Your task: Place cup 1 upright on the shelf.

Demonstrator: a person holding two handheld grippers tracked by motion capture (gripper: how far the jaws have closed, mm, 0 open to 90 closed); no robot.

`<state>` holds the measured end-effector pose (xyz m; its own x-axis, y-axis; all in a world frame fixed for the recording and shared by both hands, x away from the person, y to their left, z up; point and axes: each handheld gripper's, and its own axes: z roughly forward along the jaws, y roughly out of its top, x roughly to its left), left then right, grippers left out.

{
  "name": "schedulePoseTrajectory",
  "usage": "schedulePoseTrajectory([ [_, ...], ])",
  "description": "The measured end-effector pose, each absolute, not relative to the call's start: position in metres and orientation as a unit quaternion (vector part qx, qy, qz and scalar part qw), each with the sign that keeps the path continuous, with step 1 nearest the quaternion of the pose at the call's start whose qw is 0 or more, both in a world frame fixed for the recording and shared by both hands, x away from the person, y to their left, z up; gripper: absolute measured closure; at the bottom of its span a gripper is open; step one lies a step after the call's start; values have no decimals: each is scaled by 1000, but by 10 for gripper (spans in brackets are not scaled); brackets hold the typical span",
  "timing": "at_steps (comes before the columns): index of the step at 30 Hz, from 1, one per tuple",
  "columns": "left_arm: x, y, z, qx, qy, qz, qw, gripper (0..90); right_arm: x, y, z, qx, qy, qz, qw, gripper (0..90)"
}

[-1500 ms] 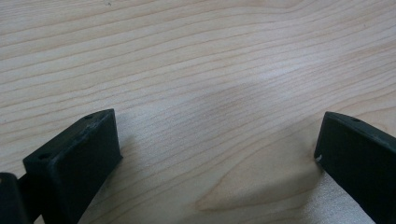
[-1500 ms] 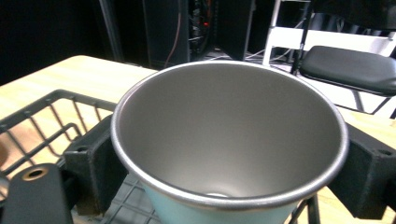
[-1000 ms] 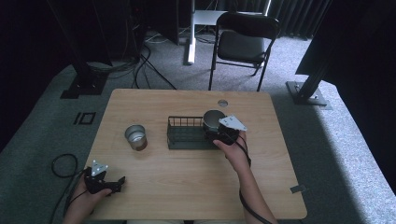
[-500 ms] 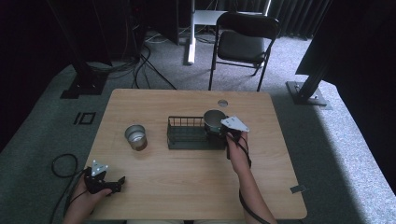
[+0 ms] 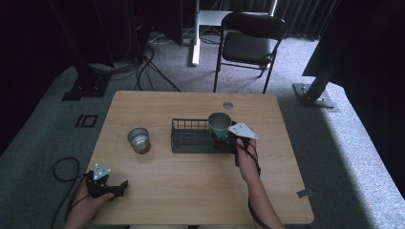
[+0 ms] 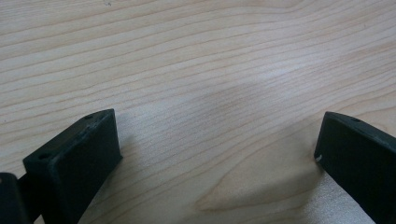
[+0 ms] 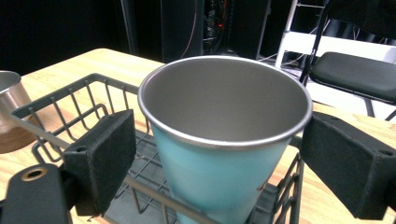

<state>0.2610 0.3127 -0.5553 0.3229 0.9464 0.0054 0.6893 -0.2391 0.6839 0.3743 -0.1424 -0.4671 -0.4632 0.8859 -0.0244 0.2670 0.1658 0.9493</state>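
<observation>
Now, right gripper [image 5: 224, 138]: its jaws stand wide on both sides of the teal cup [image 7: 224, 140], with a gap on each side, not pressing it.
Teal cup: upright, inside the right end of the wire basket [image 5: 188, 138].
Wire basket: near the middle of the surface [image 5: 191, 191].
Left gripper [image 5: 107, 186]: at the near left corner of the surface, jaws wide apart, holding nothing.
Steel cup [image 5: 138, 140]: upright, left of the basket, apart from it.
</observation>
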Motion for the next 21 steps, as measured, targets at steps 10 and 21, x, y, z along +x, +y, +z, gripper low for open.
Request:
schedulePoseTrajectory([
  [10, 261, 313, -555, 757, 540, 216, 298, 7, 363, -155, -469, 400, 707, 501, 300, 108],
  [21, 261, 313, -555, 757, 540, 216, 298, 7, 355, -172, -475, 389, 725, 490, 289, 108],
])
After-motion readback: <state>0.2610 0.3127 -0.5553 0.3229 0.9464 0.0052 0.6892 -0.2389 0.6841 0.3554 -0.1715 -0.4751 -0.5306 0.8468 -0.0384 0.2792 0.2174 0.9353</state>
